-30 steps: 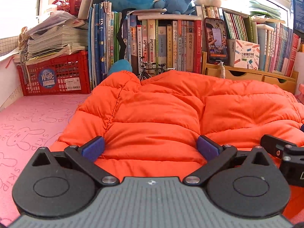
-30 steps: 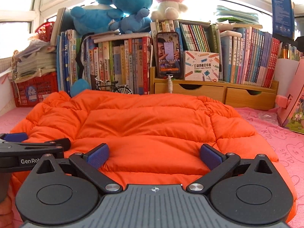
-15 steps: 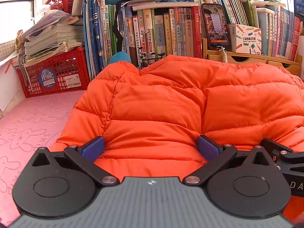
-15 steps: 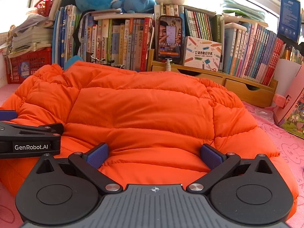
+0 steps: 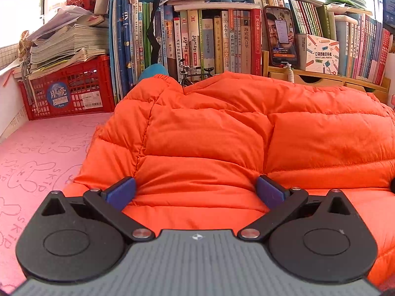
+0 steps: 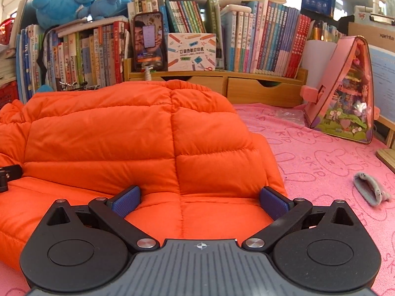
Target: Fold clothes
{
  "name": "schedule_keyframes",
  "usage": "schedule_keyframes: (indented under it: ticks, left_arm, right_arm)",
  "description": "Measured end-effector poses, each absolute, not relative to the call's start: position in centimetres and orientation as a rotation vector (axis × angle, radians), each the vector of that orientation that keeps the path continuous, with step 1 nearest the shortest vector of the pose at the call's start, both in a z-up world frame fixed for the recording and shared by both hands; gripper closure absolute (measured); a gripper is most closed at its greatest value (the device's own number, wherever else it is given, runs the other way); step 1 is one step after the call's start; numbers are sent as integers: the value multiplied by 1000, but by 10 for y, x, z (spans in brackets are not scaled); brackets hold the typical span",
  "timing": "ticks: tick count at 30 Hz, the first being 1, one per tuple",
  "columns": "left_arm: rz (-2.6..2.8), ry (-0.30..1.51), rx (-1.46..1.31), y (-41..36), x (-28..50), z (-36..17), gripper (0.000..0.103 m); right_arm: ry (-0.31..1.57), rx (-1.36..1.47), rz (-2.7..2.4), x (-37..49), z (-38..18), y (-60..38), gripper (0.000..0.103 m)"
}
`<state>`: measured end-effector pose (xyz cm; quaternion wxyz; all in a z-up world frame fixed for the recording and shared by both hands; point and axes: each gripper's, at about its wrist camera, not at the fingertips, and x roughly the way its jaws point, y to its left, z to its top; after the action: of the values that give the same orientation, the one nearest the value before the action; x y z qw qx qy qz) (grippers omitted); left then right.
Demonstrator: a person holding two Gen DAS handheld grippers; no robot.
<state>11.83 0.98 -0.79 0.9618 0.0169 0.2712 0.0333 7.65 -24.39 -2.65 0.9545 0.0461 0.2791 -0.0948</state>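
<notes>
Hovering wide-jawed, nothing gripped: left gripper (image 5: 195, 190) and right gripper (image 6: 200, 201) over near edge of orange puffer jacket (image 5: 246, 135) | jacket fills frame centre on pink mat (image 5: 49, 143), bulky, compact, apparently doubled | progress: fits mid-fold or final pressing; sleeves hidden, cannot tell

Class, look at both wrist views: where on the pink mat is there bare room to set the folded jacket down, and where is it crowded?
Bare pink mat lies left of the orange jacket, bordered by the red crate. Right of the jacket, mat runs to the pink toy house, with only a small grey sock. The back edge is crowded with books and wooden drawers.
</notes>
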Motion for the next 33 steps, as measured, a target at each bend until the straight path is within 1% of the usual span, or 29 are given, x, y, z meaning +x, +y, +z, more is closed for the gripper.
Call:
schedule_keyframes:
  ticks: [5,9,20,24,26,33]
  left_arm:
    - [63,550,40,10,119,-7,0]
    - [62,554,39,10,119,-7,0]
    - [55,561,24,12,120,-8,0]
    - [53,563,20,13,120,-10,0]
    - [48,562,18,14,120,-10,0]
    - [42,563,22,13,121,-12,0]
  right_arm:
    - [602,280,-260,66,-33,-277,0]
    - [486,261,-321,45,-13,-262,1]
    - [367,16,-9,127,35,-148,0]
    - [448,-20,11,162,31,-136,0]
    - [493,-67,-32,172,17,-139,0]
    - [448,-190,-123,160,-1,-169,0]
